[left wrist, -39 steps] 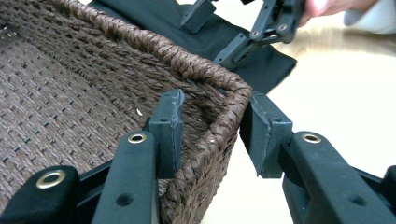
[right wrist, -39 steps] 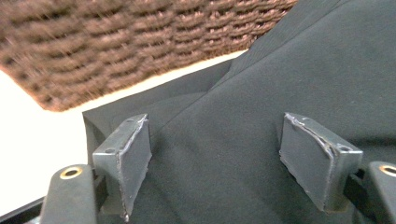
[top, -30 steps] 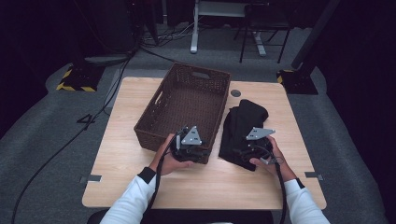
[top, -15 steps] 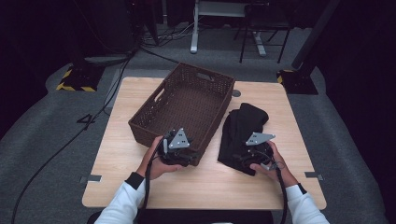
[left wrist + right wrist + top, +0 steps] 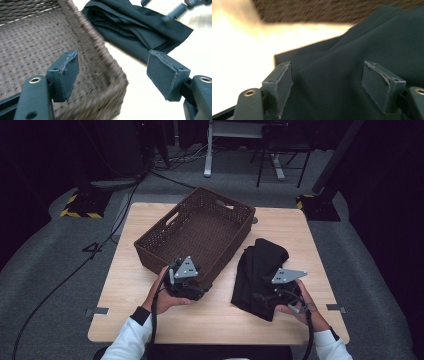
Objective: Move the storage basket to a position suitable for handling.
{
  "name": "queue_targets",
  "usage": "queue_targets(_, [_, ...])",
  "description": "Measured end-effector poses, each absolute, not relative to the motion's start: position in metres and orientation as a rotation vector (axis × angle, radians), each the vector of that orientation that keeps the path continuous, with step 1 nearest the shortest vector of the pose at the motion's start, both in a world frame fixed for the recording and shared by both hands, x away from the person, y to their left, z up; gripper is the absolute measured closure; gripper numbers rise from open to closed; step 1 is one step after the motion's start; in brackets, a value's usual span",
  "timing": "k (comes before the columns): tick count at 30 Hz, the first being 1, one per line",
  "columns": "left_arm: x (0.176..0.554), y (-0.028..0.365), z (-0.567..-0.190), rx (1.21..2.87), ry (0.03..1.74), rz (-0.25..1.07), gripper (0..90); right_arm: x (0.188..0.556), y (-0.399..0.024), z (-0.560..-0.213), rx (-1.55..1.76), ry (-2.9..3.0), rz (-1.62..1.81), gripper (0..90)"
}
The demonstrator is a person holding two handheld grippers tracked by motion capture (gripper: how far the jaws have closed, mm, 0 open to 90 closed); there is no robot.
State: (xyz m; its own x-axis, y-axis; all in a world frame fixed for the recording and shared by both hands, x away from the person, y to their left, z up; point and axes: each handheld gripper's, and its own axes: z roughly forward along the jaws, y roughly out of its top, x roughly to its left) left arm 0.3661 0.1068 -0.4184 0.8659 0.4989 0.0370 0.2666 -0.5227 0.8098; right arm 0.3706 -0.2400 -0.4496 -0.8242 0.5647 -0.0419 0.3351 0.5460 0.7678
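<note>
A dark brown woven basket (image 5: 200,232) lies at an angle on the wooden table (image 5: 125,285), its near corner (image 5: 107,82) in front of my left gripper. A crumpled black cloth (image 5: 262,270) lies to the right of the basket, also seen as dark folds (image 5: 140,27) and filling much of the right gripper view (image 5: 362,57). My left gripper (image 5: 197,287) (image 5: 112,72) stands open at the basket's near corner, holding nothing. My right gripper (image 5: 262,297) (image 5: 327,80) is open just over the cloth's near end, its jaws on either side of a fold.
Bare tabletop (image 5: 210,320) runs along the near edge and to the left of the basket. Beyond the table, on the grey floor, stand a white desk frame (image 5: 210,150), a chair (image 5: 280,155) and trailing cables (image 5: 145,175).
The basket has been pushed and turned to the left, opening a gap to the cloth. My left gripper moved left with it. My right gripper slid slightly down the cloth.
</note>
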Motion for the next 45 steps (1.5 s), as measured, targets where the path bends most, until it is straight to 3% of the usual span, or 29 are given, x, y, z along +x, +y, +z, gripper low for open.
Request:
queue_targets(3, [0.371,0.092,-0.424,2.214,0.614,0.358,26.4,0.382,-0.249,-0.440,0.773,2.436,1.140,26.3])
queue_targets(6, [0.372,0.088,-0.426,2.168,0.658,0.382,27.4,0.398,-0.256,-0.441,0.810,2.386,1.086,27.3])
queue_targets(8, [0.373,0.086,-0.430,2.160,0.678,0.405,29.9,0.407,-0.261,-0.447,0.834,2.367,1.065,23.5])
queue_targets(9, [0.372,0.084,-0.432,2.157,0.684,0.460,37.5,0.413,-0.262,-0.459,0.831,2.398,1.027,22.3])
queue_targets(10, [0.372,0.083,-0.432,2.150,0.688,0.482,37.5,0.413,-0.262,-0.459,0.831,2.398,1.027,22.3])
queue_targets(12, [0.375,0.082,-0.432,2.146,0.684,0.490,51.7,0.414,-0.261,-0.470,0.846,2.424,1.012,24.1])
queue_targets(16, [0.382,0.081,-0.430,2.158,0.651,0.403,61.4,0.410,-0.264,-0.473,0.865,2.430,1.063,29.9])
queue_targets(22, [0.389,0.071,-0.429,2.156,0.569,0.317,66.8,0.403,-0.269,-0.476,0.866,2.455,1.059,30.1])
queue_targets(36, [0.398,0.044,-0.429,2.194,0.324,0.208,66.6,0.369,-0.275,-0.478,0.896,2.490,1.046,27.5])
queue_targets(45, [0.382,0.094,-0.428,2.173,0.435,0.396,60.1,0.343,-0.266,-0.476,0.916,2.489,1.039,30.5])
